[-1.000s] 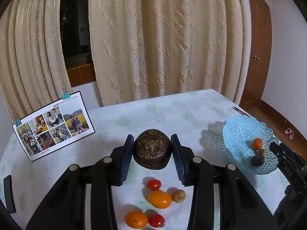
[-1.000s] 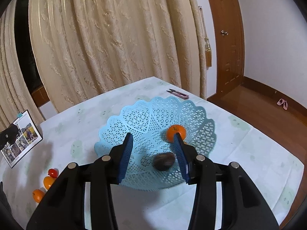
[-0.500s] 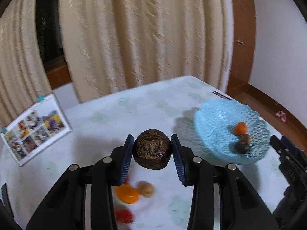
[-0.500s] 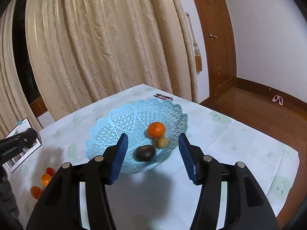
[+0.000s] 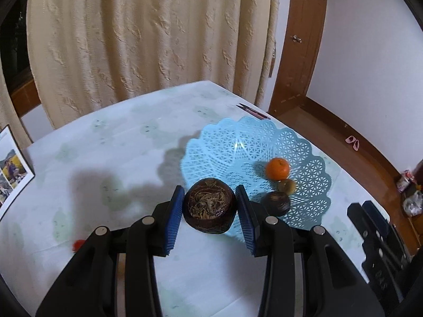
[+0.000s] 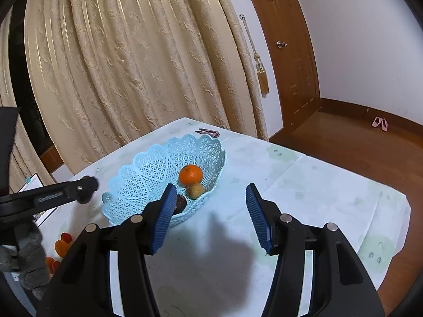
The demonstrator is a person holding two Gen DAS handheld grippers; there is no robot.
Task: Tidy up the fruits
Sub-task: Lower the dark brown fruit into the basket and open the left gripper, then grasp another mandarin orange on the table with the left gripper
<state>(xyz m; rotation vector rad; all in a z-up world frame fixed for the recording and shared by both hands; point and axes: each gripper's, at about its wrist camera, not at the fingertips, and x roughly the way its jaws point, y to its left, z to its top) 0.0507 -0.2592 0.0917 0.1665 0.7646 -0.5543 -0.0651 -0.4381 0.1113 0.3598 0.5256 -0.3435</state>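
Heavy cream curtains hang behind the counter, which wears a pale patterned cloth. To the right stand a brown wooden door and a white wall; pink slippers (a pair) lie on the wooden floor.

We logged a pale blue basket of glossy openwork plastic, its lattice catching a bright glint. The orange had a smooth, faintly shiny peel; the dark brown fruit looked rough and fibrous on top. The left gripper and right gripper were matt black plastic with ribbed blue pads and small silvery metal pins. The tablecloth read as smooth, pale printed cloth. The curtain was heavy cream fabric with a raised texture. The door was polished brown wood.
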